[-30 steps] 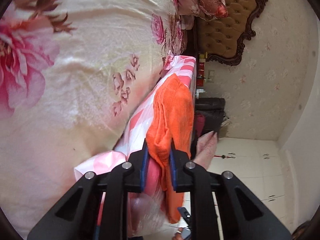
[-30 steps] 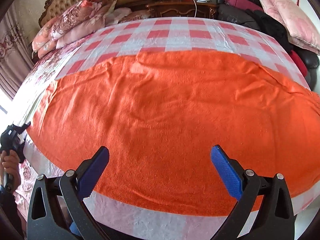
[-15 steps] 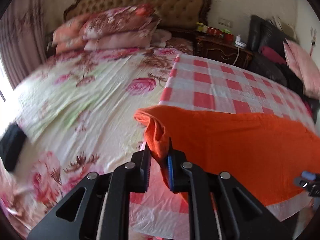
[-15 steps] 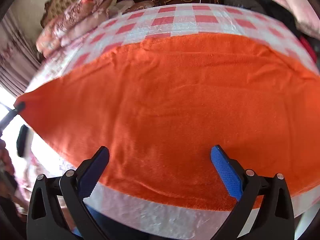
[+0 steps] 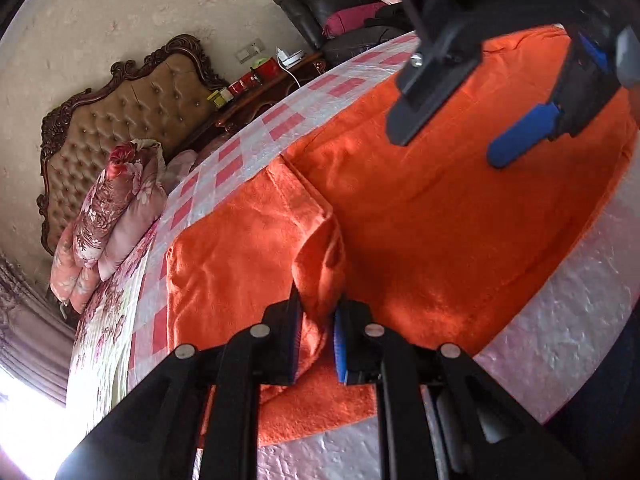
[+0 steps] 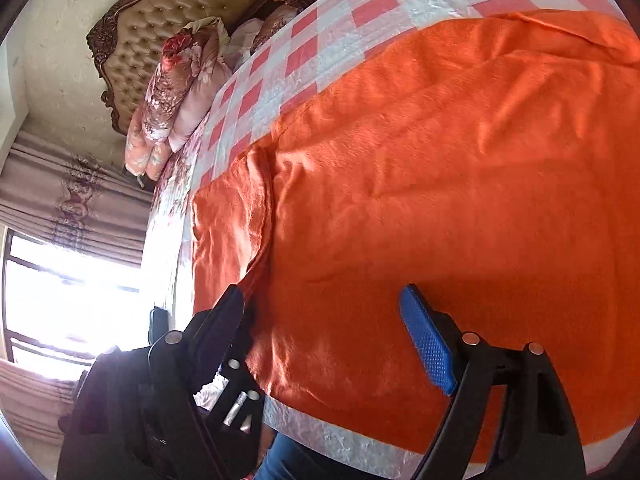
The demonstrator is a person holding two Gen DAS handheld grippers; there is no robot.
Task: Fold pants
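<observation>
Folding the fuzzy orange pants (image 5: 420,216): left gripper (image 5: 318,336) jaws are pinching an end; right gripper (image 6: 324,336) jaws, empty, have just been closing. Next, laying it flat.

Left tool (image 5: 318,332): black two-finger frame with blue ribbed pads, jaws nearly together, pinching a bunched fold of orange fleece pants (image 5: 420,240) between the pads. It points forward and down, view tilted.

Right tool (image 6: 322,322): same black frame, blue pads, jaws wide apart and just been closing in a little, nothing between them, pads not pressing on the fabric; it hovers over the orange cloth, angled down. In the left wrist view the right tool (image 5: 452,132) hangs at the upper right, one blue pad (image 5: 524,136) showing, well ahead of the left tool.
</observation>
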